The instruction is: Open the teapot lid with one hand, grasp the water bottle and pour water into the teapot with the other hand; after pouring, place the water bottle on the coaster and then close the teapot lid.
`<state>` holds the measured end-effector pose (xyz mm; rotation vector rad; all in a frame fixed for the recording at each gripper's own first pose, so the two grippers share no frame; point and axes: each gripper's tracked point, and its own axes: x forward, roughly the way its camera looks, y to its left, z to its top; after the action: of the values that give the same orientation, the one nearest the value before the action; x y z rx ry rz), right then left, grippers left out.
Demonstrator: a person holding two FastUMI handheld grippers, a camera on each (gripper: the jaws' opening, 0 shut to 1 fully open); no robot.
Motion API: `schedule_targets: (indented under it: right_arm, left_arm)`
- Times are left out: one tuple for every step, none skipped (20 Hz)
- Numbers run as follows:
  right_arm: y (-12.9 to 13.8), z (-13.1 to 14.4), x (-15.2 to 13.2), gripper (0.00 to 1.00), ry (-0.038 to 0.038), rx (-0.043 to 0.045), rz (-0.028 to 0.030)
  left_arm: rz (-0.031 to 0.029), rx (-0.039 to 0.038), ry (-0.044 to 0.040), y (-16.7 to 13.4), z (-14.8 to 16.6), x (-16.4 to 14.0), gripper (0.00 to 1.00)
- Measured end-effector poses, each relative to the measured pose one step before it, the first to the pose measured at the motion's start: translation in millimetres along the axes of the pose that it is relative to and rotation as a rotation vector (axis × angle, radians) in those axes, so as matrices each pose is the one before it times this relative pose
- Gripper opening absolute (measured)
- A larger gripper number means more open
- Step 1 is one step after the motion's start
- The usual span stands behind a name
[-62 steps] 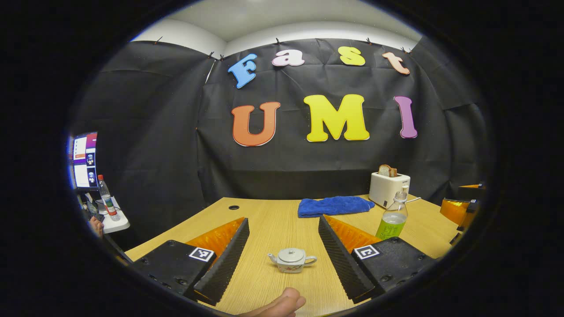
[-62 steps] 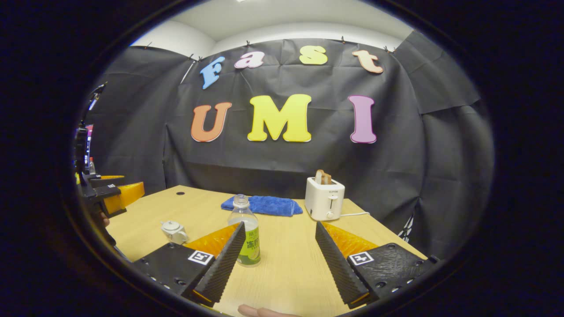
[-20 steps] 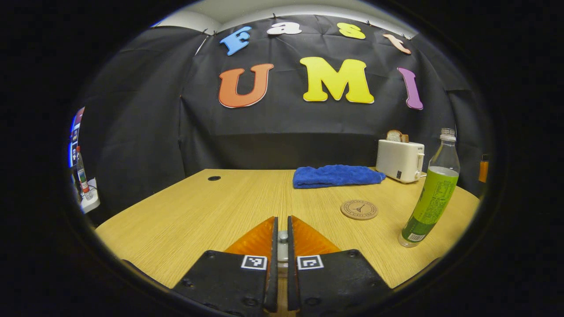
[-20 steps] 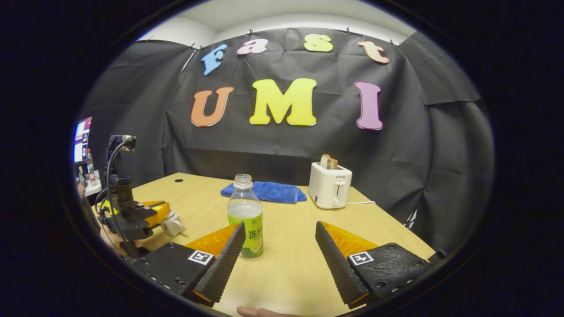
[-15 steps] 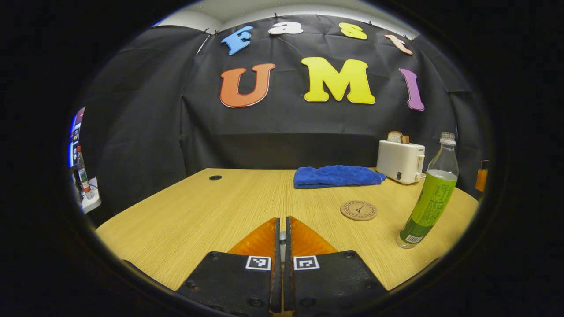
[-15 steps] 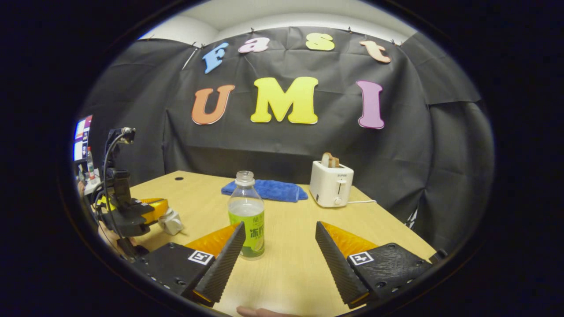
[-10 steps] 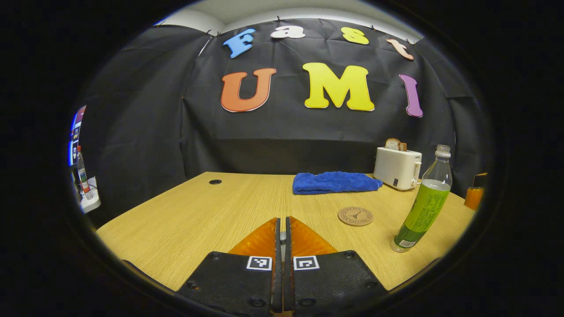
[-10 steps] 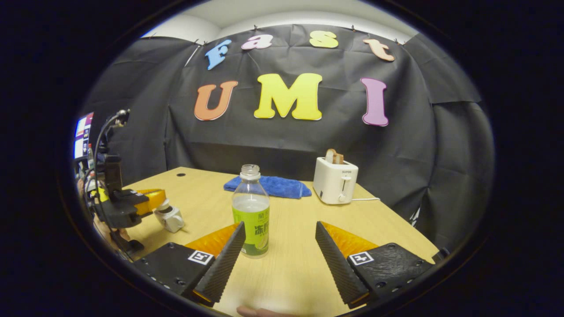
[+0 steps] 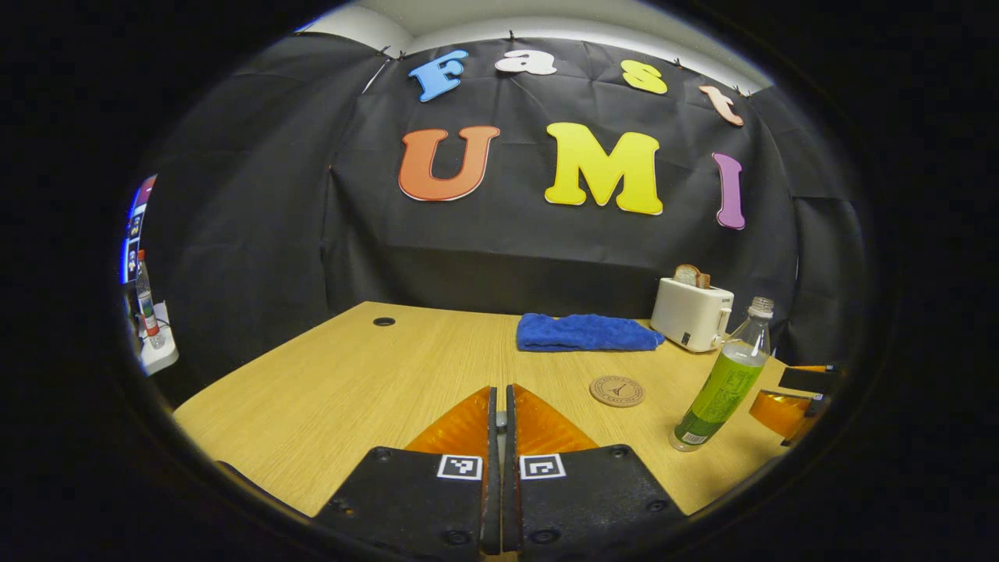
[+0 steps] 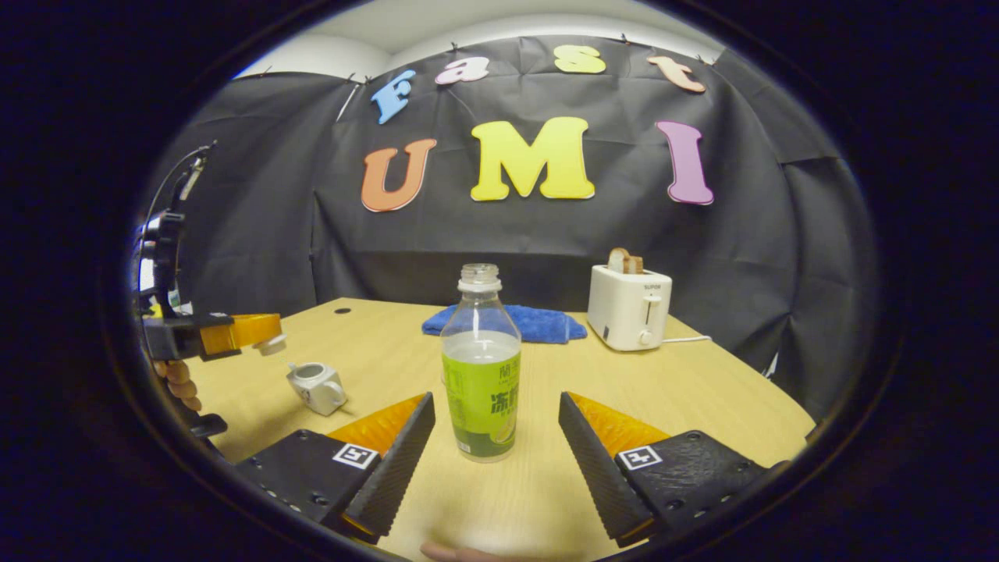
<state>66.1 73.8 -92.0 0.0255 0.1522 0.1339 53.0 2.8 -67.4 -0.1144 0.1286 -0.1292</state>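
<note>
Lid lifted, bottle between spread fingers

The right gripper (image 10: 493, 457) has its fingers apart around the upright water bottle (image 10: 481, 365), not touching. The left gripper (image 9: 499, 476) is clamped on the teapot lid (image 10: 271, 344), above the open teapot (image 10: 314, 386); the coaster (image 9: 616, 390) lies toward the table's far edge.

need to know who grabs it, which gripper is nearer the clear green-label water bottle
Right. The right gripper stands open around the clear green-label water bottle; the left gripper holds the lid away over the teapot side.

1 teapot (image 10: 316, 386), 1 lid (image 10: 271, 344), 1 water bottle (image 10: 481, 367), 1 coaster (image 9: 616, 391) — 1 toaster (image 10: 629, 309), 1 towel (image 9: 585, 332).
</note>
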Motion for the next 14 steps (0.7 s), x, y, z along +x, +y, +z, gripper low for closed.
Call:
schedule_targets:
  right_arm:
    - [4.02, -3.66, 4.84, 0.96, -0.00235, 0.00171, 0.00954]
    - [2.70, -5.16, 7.77, 0.96, 0.00689, -0.00307, 0.00457]
    - [2.97, -3.14, 6.42, 0.96, 0.00208, -0.00290, 0.00729]
    - [1.49, 1.25, 4.90, 0.98, -0.01070, 0.00339, 0.00491]
    - [-0.68, 3.47, 5.74, 0.98, -0.01529, 0.00339, -0.00632]
    - [-3.88, 2.11, 6.26, 0.95, -0.00877, -0.00137, -0.01563]
    - [3.21, 2.30, 6.77, 0.97, -0.00019, -0.00574, 0.01022]
    - [-0.67, -1.96, 6.99, 0.96, 0.01352, -0.00731, -0.00795]
    - [-0.11, -0.46, 5.42, 0.95, 0.00983, -0.00158, -0.00889]
    - [3.18, -1.06, 3.85, 0.96, 0.01104, -0.00283, 0.00655]
    - [1.47, -0.67, 3.88, 0.96, 0.00714, -0.00852, -0.00221]
    - [-2.40, 0.16, 1.20, 0.84, -0.00189, -0.00106, -0.01354]
    - [1.76, 0.86, -2.16, 0.76, 0.00222, 0.00926, 0.00432]
    - [8.02, -0.53, -1.55, 0.74, 0.00774, 0.00092, 0.02130]
  left_arm:
    - [-0.00293, -0.00617, 0.00598, 2.71, 4.24, -5.54, 0.04]
    - [-0.00649, -0.00959, -0.00138, 0.32, 4.50, -5.36, 0.04]
    - [-0.01056, -0.00909, -0.00382, -0.11, 6.83, -6.84, 0.04]
    - [-0.00666, -0.00281, -0.00751, -0.57, 6.24, -5.88, 0.04]
    - [-0.00698, 0.00462, -0.00486, 0.27, 4.36, -6.72, 0.04]
    - [-0.00759, 0.00888, -0.01057, -1.51, 4.68, -5.44, 0.04]
    - [-0.00579, 0.00595, -0.00326, -0.02, 2.17, -4.18, 0.04]
    - [-0.00526, -0.00490, 0.00443, -0.35, -0.75, -5.91, 0.04]
    - [-0.00649, 0.00086, 0.00533, -1.77, -0.69, -5.83, 0.04]
    - [0.00230, 0.00752, -0.00135, -0.49, 0.59, -5.33, 0.04]
    - [-0.00183, 0.01133, -0.00626, 1.22, 1.27, -2.96, 0.04]
    - [-0.01430, 0.00029, -0.00208, -1.98, 1.07, -3.21, 0.04]
    - [-0.01807, -0.00708, 0.00093, -3.72, 0.14, -3.68, 0.04]
    - [-0.00780, -0.00088, -0.00523, -0.66, 2.64, -2.80, 0.04]
